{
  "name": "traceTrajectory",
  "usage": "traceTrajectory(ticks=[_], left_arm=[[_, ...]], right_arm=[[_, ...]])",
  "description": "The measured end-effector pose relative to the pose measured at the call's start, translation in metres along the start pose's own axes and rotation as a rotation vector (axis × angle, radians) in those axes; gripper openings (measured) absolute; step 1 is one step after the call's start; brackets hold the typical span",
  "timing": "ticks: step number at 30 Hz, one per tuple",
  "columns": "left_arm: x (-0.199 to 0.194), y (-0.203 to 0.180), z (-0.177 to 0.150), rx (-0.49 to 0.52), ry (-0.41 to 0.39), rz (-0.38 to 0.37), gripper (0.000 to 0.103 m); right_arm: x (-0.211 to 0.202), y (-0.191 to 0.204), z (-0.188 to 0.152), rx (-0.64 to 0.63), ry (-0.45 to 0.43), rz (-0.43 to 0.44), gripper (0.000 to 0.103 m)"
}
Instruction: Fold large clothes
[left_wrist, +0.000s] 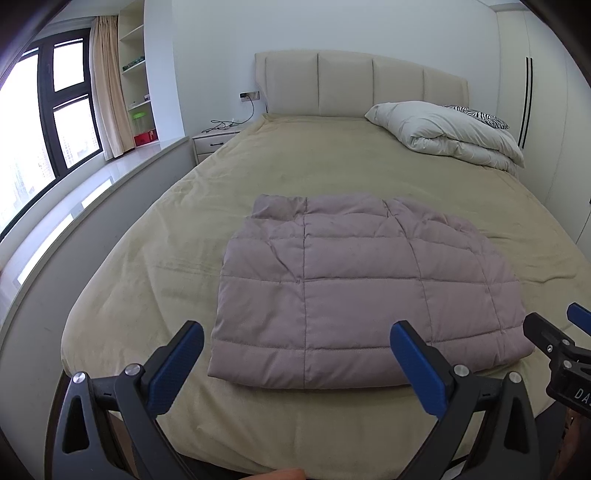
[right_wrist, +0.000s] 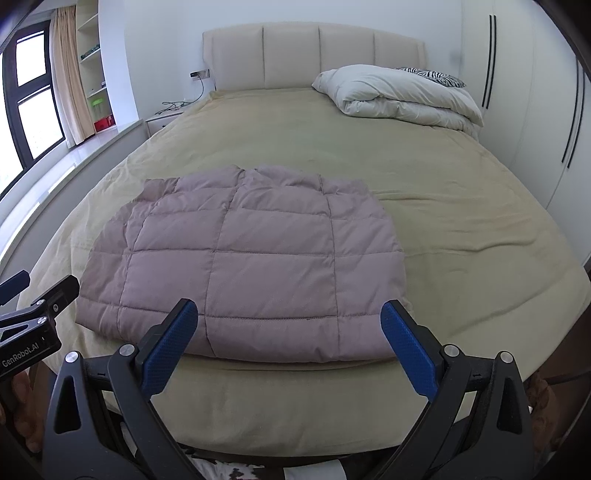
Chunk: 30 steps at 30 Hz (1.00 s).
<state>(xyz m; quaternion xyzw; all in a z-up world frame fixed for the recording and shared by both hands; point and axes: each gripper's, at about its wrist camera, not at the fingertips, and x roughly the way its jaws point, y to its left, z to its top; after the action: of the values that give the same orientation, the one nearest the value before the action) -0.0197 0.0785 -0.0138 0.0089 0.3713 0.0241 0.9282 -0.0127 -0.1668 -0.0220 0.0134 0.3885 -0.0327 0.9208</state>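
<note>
Jacket (left_wrist: 354, 295) status: mauve quilted puffer lies folded into a rough rectangle on the tan bedspread (left_wrist: 155, 258), near the foot edge, flat and square to both cameras. Looks already folded down, sleeves tucked out of sight; I'd judge the task late or finished, or one more fold pending.

Left gripper (left_wrist: 295, 363): jaws wide apart, empty, hovering just short of the jacket's near hem, no contact. Right gripper (right_wrist: 290, 341): same, jaws spread, nothing held, also pulled back at the foot of the bed.

Both sit level and side by side, probably so either can take a near corner for a final half-fold.

White duvet (right_wrist: 399, 96) and a zebra-print pillow (right_wrist: 432, 75) are bunched at the headboard (right_wrist: 314, 55), well clear of the work area.
</note>
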Motion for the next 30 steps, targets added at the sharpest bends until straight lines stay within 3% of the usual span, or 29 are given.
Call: traceTrajectory(ticks=[30], left_arm=[[0.0013,0.0008,-0.0015,0.003,0.007,-0.002,0.103]], right_arm=[[0.001,0.0002,-0.0016,-0.002,0.002,-0.002,0.101]])
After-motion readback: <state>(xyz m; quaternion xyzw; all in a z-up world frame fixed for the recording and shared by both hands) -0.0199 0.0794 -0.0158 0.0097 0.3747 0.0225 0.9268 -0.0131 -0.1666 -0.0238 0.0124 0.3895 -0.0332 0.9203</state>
